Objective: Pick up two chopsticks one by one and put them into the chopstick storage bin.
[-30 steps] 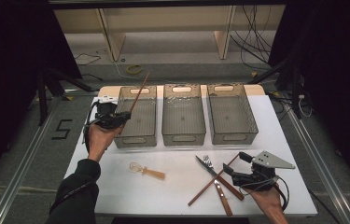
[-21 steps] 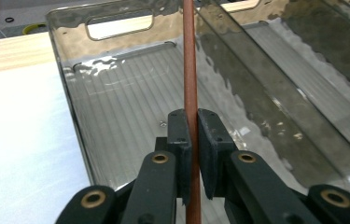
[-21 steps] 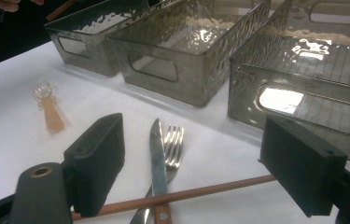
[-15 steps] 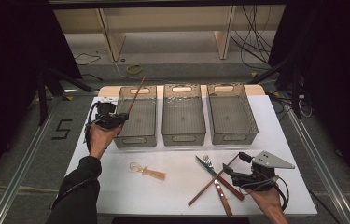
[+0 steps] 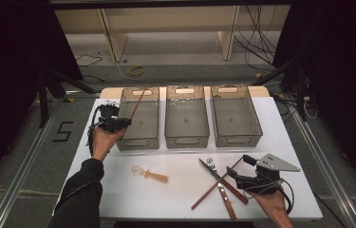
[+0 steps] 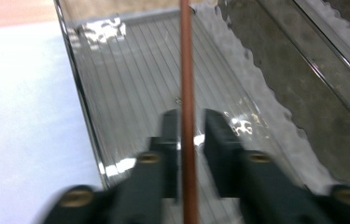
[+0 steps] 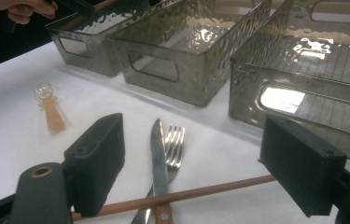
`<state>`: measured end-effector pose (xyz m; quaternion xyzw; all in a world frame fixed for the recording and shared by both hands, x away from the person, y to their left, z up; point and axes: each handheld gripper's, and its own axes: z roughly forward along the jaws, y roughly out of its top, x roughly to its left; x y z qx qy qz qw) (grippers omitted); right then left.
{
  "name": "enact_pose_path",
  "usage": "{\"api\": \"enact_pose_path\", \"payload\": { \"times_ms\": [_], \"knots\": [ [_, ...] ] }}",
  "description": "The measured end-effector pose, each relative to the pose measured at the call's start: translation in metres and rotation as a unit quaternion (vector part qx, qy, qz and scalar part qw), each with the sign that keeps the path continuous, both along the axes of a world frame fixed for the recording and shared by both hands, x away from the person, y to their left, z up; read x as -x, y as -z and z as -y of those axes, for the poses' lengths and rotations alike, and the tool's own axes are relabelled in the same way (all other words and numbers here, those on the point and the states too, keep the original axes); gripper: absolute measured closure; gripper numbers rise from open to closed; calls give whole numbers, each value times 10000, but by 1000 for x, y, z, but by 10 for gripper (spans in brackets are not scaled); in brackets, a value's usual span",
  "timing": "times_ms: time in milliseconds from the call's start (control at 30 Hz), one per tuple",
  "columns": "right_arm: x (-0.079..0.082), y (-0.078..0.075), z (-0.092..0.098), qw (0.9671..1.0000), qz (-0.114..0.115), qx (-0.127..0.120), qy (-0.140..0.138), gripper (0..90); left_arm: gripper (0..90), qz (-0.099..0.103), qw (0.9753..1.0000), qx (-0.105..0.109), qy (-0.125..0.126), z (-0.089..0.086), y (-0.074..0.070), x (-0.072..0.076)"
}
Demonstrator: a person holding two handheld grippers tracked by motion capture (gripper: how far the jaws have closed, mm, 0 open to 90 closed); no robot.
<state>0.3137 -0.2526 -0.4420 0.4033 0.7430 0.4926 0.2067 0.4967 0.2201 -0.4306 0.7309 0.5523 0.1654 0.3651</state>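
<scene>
My left gripper [image 5: 124,122] is shut on a reddish-brown chopstick [image 5: 135,107] that slants up and away over the left grey bin [image 5: 137,142]. In the left gripper view the chopstick [image 6: 186,70] runs straight up between the two jaws above the bin's ribbed floor [image 6: 130,84]. My right gripper [image 5: 239,167] stands wide open low over a second chopstick [image 5: 209,192], a knife [image 5: 213,172] and a fork [image 5: 225,199], which lie crossed on the white table. In the right gripper view, knife [image 7: 158,149], fork [image 7: 176,140] and chopstick [image 7: 200,192] lie between the spread jaws.
A middle bin [image 5: 186,138] and a right bin [image 5: 237,137] stand beside the left one, both empty. A small spoon with a wooden handle [image 5: 151,175] lies on the table [image 5: 175,199] in front of the left bin. A grey plate [image 5: 277,163] tops the right gripper.
The far tip of the held chopstick has dropped a little toward the left bin. The left hand has barely shifted, and the right gripper has stayed put.
</scene>
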Motion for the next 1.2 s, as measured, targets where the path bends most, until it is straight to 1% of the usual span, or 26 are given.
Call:
{"api": "enact_pose_path", "payload": {
  "times_ms": [67, 100, 133, 167, 200, 233, 267, 333, 400, 467, 533, 600, 633, 667, 733, 800, 867, 933, 1100, 1167, 1200],
  "knots": [
    [0, 0, 0, 10000, 10, 2, -3, 229, 628, -18, 10000, 68, 62, 0, -2, 2],
    [0, 0, 0, 10000, 11, -1, 2, 229, 559, -30, 9999, 115, 75, 0, -4, 3],
    [0, 0, 0, 10000, 11, -1, 2, 229, 559, 15, 9998, 161, 79, 1, -6, 5],
    [0, 0, 0, 10000, 8, -2, 1, 229, 513, 48, 9997, 211, 95, 2, -8, 7],
    [0, 0, 0, 10000, 8, -2, 1, 229, 513, 58, 9996, 235, 136, 3, -9, 9],
    [0, 0, 0, 10000, 9, 0, 1, 228, 471, 71, 9995, 266, 160, 4, -11, 11],
    [0, 0, 0, 10000, 11, 1, 2, 228, 449, 83, 9994, 293, 184, 5, -12, 13],
    [0, 0, 0, 10000, 15, 2, 2, 228, 441, 127, 9988, 377, 269, 8, -14, 19],
    [1, -1, 0, 10000, 9, -7, 12, 229, 410, 169, 9981, 495, 324, 10, -16, 25],
    [1, -1, 1, 10000, 6, -9, 13, 228, 372, 213, 9973, 559, 433, 14, -17, 33],
    [1, -1, 1, 10000, 6, -7, 12, 228, 356, 282, 9965, 566, 540, 18, -18, 40],
    [1, -1, 0, 10000, 7, -4, 16, 228, 330, 336, 9952, 682, 618, 21, -19, 48],
    [1, -1, 0, 10000, 7, -5, 13, 228, 323, 310, 9947, 696, 685, 24, -19, 50],
    [1, -1, 0, 10000, 5, -11, 9, 228, 312, 293, 9947, 660, 737, 26, -20, 51],
    [1, -1, 0, 10000, 15, -2, 9, 228, 302, 353, 9936, 690, 823, 29, -19, 55],
    [1, -1, 0, 10000, 22, -15, 1, 228, 289, 291, 9930, 694, 909, 33, -18, 58],
    [1, -2, 0, 10000, 24, -22, 2, 228, 280, 307, 9925, 682, 971, 38, -19, 61],
    [1, -2, 0, 10000, 36, -17, 1, 228, 268, 334, 9919, 650, 1037, 45, -21, 65],
    [2, -2, 0, 10000, 34, -12, 6, 228, 243, 311, 9892, 551, 1319, 66, -20, 75],
    [2, -2, 0, 10000, 39, -8, 2, 228, 242, 262, 9879, 522, 1438, 74, -18, 79],
    [2, -2, 0, 10000, 35, -21, 7, 228, 241, 236, 9876, 547, 1450, 77, -16, 80]
  ]
}}
